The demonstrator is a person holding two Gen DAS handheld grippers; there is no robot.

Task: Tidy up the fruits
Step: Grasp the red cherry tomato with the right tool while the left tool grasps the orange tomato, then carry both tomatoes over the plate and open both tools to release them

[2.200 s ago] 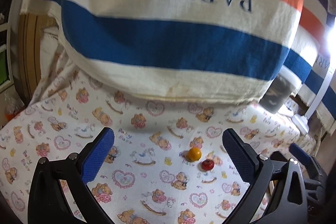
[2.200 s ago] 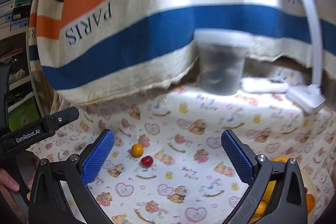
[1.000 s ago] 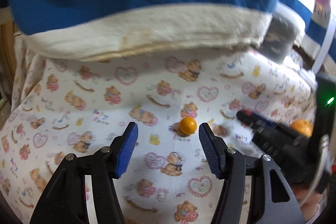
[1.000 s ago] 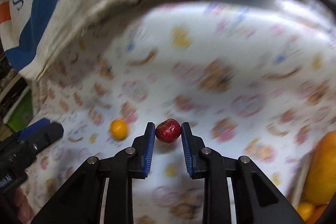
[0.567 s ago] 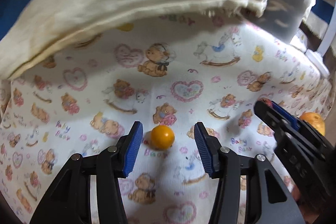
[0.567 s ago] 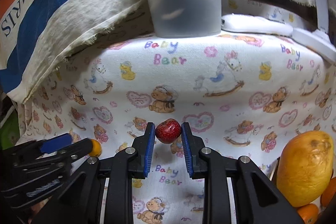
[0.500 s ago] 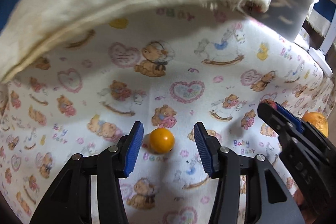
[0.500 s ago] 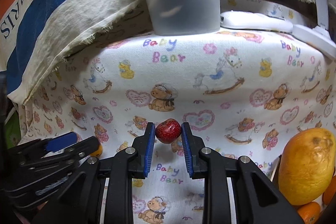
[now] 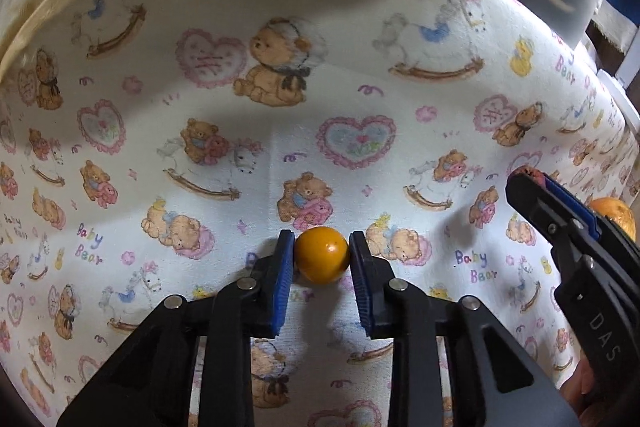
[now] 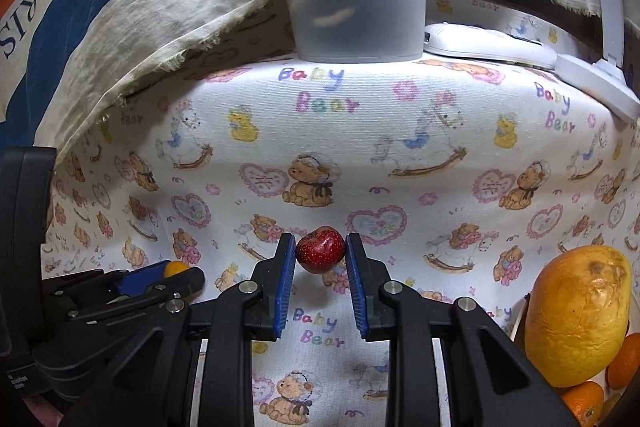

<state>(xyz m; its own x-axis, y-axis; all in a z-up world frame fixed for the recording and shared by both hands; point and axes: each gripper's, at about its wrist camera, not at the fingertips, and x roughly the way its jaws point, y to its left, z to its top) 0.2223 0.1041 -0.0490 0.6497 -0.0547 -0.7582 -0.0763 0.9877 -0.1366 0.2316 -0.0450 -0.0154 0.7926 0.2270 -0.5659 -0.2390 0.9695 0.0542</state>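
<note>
Fruits are both gripped: left tongs (image 9: 322, 257) have just closed on the orange ball (image 9: 322, 255), right tongs (image 10: 320, 253) clamp the red fruit (image 10: 320, 249); both remain to be carried off.

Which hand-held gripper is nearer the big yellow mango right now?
Right. The right hand-held gripper, shut on the red fruit, sits just left of the mango. The left hand-held gripper, shut on the small orange fruit, is farther left.

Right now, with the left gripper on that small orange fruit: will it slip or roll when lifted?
The small orange fruit looks round and glossy, so it may squirt out of the left gripper, whose jaws have just closed on its widest part. It probably weighs little. Dropped on the flat printed cloth, it would likely roll.
</note>
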